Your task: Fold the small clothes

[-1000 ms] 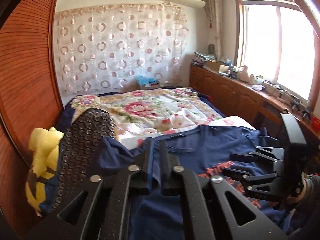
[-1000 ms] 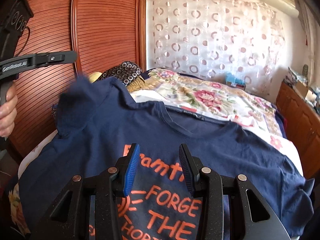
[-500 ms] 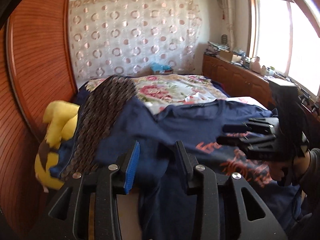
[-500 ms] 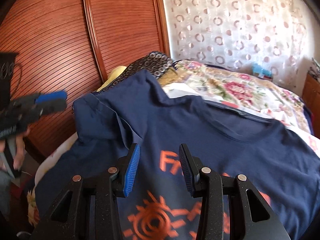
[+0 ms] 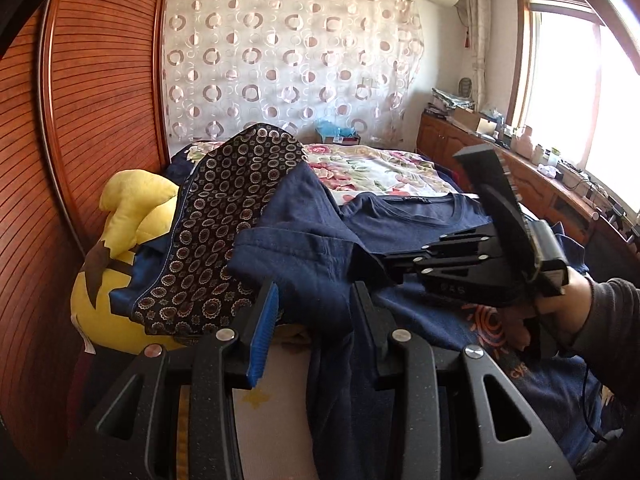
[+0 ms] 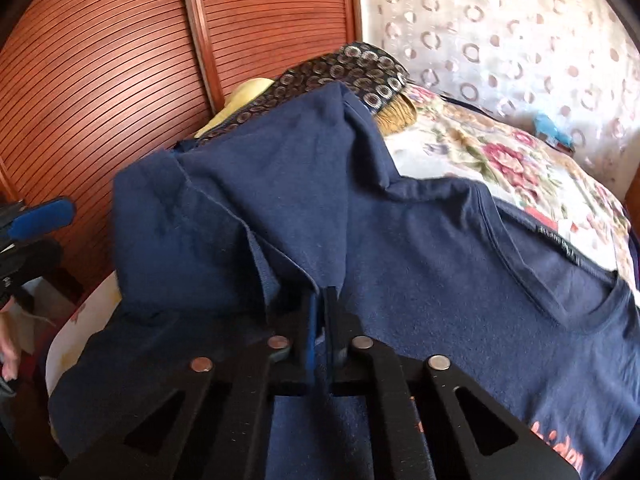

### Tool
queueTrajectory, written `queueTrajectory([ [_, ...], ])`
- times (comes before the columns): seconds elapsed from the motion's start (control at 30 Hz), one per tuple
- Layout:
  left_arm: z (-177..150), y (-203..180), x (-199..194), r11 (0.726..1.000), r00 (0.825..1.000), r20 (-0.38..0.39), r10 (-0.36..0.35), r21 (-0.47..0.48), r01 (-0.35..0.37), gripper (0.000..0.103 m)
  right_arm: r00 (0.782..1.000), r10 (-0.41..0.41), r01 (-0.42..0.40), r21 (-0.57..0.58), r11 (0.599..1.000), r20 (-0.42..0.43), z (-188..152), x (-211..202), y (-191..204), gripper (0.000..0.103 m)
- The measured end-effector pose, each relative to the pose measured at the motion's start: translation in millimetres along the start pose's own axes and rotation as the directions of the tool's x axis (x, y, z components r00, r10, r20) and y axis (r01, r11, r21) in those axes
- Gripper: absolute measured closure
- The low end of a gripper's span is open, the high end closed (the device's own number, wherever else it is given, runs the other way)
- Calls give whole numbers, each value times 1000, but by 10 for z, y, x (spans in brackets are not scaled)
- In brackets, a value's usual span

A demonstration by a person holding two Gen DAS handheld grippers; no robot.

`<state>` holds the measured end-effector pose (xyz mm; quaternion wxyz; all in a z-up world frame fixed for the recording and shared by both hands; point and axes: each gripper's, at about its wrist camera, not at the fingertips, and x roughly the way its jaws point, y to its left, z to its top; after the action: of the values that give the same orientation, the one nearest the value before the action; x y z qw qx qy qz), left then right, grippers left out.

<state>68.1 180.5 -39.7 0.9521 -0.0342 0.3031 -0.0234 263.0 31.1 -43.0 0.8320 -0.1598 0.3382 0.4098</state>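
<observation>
A navy t-shirt [image 5: 404, 220] with orange print lies face up on the bed; it also shows in the right wrist view [image 6: 440, 264]. Its left sleeve [image 5: 296, 240] is folded in over the body and rumpled. My left gripper [image 5: 312, 312] is open, its fingers either side of the sleeve's hanging edge. My right gripper [image 6: 324, 312] is shut on a fold of the shirt near the sleeve seam; it also shows in the left wrist view [image 5: 384, 260], reaching in from the right.
A dark patterned cloth [image 5: 224, 224] drapes over a yellow plush toy [image 5: 120, 248] at the bed's left edge. A wooden slatted wardrobe [image 6: 120, 60] stands close on the left. A floral bedspread [image 5: 380, 168] lies beyond the shirt. A cluttered wooden counter [image 5: 560, 192] runs under the window.
My left gripper let go of the sleeve, opened and pulled back. My right gripper moved toward the sleeve and shut on the shirt fabric.
</observation>
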Motion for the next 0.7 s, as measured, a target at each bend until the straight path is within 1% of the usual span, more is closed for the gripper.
queueTrajectory([
  [0.1, -4, 12, -24, 1000, 1000, 11, 9, -6, -9, 65, 999, -11, 11, -6, 1000, 51, 34, -164, -36, 102],
  [0.2, -5, 13, -66, 1000, 1000, 23, 11, -17, -11, 65, 991, -26, 26, 4, 1000, 134, 44, -435, -153, 102],
  [0.27, -1, 15, -79, 1000, 1000, 27, 9, -18, -9, 65, 982, -58, 56, 21, 998, 181, 15, -606, -255, 102],
  [0.33, -3, -5, -84, 1000, 1000, 27, 8, -17, -7, 65, 973, -108, 102, 41, 994, 206, -35, -727, -370, 102],
  [0.4, -14, -41, -81, 1000, 1000, 26, -1, -15, 1, 65, 966, -171, 158, 80, 984, 195, -93, -753, -539, 102],
  [0.47, -36, -99, -66, 1000, 1000, 22, -12, -7, 12, 65, 965, -206, 188, 120, 975, 160, -205, -747, -705, 102],
  [0.53, -74, -179, -27, 1000, 1000, 13, -25, 4, 25, 65, 963, -227, 209, 128, 970, 146, -299, -736, -782, 102],
  [0.57, -93, -208, 6, 1000, 1000, 4, -27, 10, 27, 65, 959, -255, 239, 130, 962, 125, -341, -700, -832, 98],
  [0.6, -126, -248, 55, 999, 1000, -10, -29, 18, 29, 65, 955, -276, 261, 133, 956, 111, -374, -692, -834, 91],
  [0.63, -152, -273, 93, 999, 999, -22, -29, 23, 30, 65, 950, -296, 282, 137, 950, 97, -370, -645, -863, 87],
  [0.7, -213, -316, 177, 999, 998, -53, -28, 31, 30, 65, 951, -298, 284, 141, 948, 88, -339, -611, -827, 81],
])
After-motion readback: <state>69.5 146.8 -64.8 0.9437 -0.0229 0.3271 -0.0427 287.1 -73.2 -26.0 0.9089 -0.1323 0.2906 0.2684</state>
